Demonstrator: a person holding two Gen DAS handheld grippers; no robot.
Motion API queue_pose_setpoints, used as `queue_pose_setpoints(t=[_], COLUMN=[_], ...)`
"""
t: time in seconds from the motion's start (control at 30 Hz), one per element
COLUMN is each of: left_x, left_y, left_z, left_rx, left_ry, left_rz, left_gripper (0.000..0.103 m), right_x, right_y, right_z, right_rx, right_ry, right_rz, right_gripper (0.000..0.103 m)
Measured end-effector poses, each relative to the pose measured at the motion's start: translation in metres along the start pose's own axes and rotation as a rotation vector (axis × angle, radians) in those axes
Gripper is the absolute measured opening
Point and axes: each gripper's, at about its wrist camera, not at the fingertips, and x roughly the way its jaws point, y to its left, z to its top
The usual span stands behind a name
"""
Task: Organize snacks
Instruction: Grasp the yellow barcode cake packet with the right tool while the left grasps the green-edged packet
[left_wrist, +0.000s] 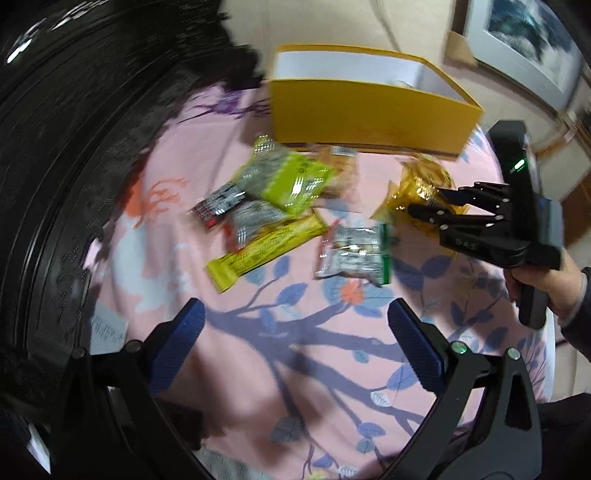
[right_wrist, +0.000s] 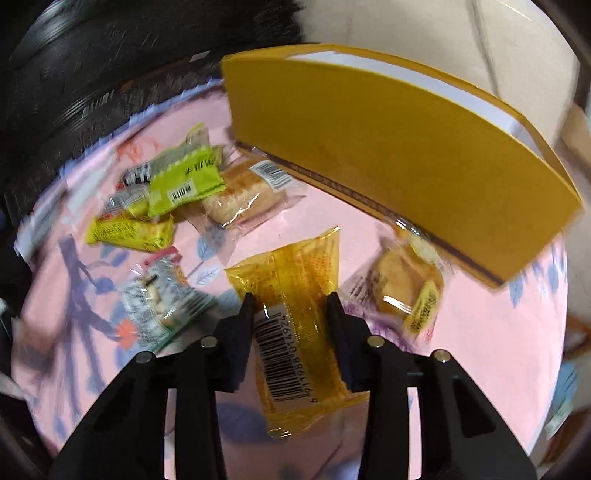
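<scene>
Two grippers work over a pink cloth (left_wrist: 314, 369) printed with blue branches and leaves. The right gripper (right_wrist: 290, 299) has its jaws clamped on an amber packet (right_wrist: 295, 317) with a barcode label facing up; a finger presses on each long side of the packet, which extends forward and back beyond them. The left wrist view shows the same grip from the side, with a hand (left_wrist: 546, 284) on the handle of the right gripper (left_wrist: 428, 203). The left gripper (left_wrist: 295, 325) stands released, its blue-padded fingers (left_wrist: 417, 343) wide apart above bare cloth with nothing between them.

An open yellow box (left_wrist: 369, 107) with a white inside stands at the far edge of the cloth, just beyond the held packet. Beside the box's near wall lie a clear-wrapped bread roll (right_wrist: 240, 195) and a small wrapped cake (right_wrist: 402, 288). To the left is a loose heap: a green packet (left_wrist: 291, 181) on top, a long yellow bar (left_wrist: 258, 251) below it, and a dark red-ended wrapper (left_wrist: 218, 206) at its left edge. A green-edged clear packet (left_wrist: 354, 251) lies alone between the heap and the right gripper. A black ribbed object (left_wrist: 55, 184) curves round the cloth's left side.
</scene>
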Motion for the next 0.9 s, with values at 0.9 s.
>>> queue_pose_setpoints(t=[0.9], left_x=[0.134], left_y=[-0.051], left_z=[0.026], left_rx=[0.008], left_ry=[0.074], left_rz=[-0.082], left_gripper=[0.095], right_x=[-0.097], right_y=[-0.014], right_z=[-0.071], right_rx=[0.452], right_ry=[-0.136], right_rz=[0.075], right_gripper=[0.039])
